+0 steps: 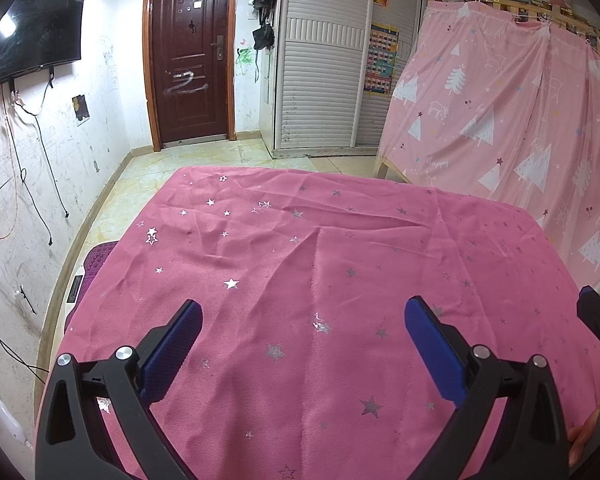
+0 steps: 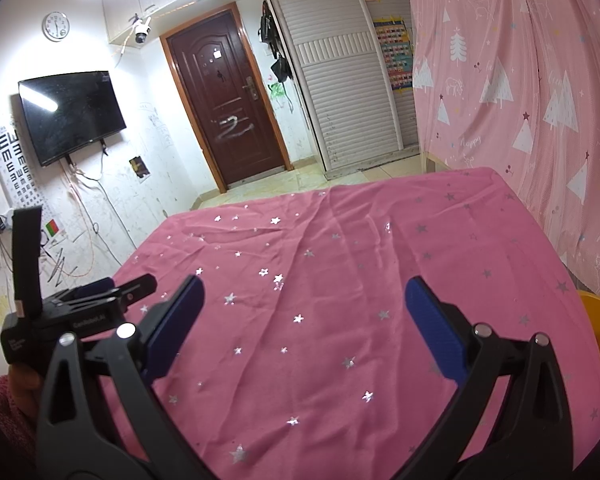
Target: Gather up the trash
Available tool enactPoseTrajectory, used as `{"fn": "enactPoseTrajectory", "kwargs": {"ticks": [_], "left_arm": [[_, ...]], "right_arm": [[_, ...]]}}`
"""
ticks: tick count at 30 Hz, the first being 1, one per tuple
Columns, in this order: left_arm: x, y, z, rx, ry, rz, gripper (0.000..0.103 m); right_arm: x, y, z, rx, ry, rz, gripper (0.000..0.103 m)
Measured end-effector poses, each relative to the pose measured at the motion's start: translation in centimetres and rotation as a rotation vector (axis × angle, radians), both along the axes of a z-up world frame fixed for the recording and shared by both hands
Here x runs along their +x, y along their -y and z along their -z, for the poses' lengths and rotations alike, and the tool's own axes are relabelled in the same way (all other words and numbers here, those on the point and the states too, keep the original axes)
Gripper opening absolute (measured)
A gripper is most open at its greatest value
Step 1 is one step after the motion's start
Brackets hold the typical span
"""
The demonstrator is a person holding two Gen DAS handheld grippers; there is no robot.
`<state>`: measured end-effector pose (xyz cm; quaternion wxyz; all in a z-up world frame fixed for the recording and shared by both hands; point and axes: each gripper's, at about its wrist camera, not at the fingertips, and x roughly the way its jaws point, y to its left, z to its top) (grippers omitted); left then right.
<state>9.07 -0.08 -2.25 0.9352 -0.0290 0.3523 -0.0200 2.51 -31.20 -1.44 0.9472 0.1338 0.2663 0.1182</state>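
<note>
Your left claw (image 1: 303, 354) and right claw (image 2: 304, 334) both hang spread wide and hold nothing above the pink starred cloth (image 1: 320, 264) on the surface; no trash shows in either view, so I judge collecting either finished or not yet begun.

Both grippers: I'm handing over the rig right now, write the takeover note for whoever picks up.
Left gripper: open, holding nothing, above the pink star cloth.
Right gripper: open, holding nothing, above the same cloth, to the right of the left one.
Trash: none visible on the cloth in either wrist view, and no bin or bag shows.
Nearby: a yellow object at the cloth's right edge, only partly in view, so what it is cannot be told.
Done: cannot be judged from these views; the cloth shows only its printed stars.
Left: look beyond the cloth, probably floor and table edges, for trash and a container.
</note>
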Motion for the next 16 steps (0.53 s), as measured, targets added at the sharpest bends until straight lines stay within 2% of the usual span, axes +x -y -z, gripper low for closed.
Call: {"fn": "enactPoseTrajectory", "kwargs": {"ticks": [16], "left_arm": [[-0.06,-0.32,-0.2,0.002,-0.003,0.011,0.094]], "right_arm": [[-0.01,0.0,0.09,-0.002,-0.002,-0.001,0.097]]}}
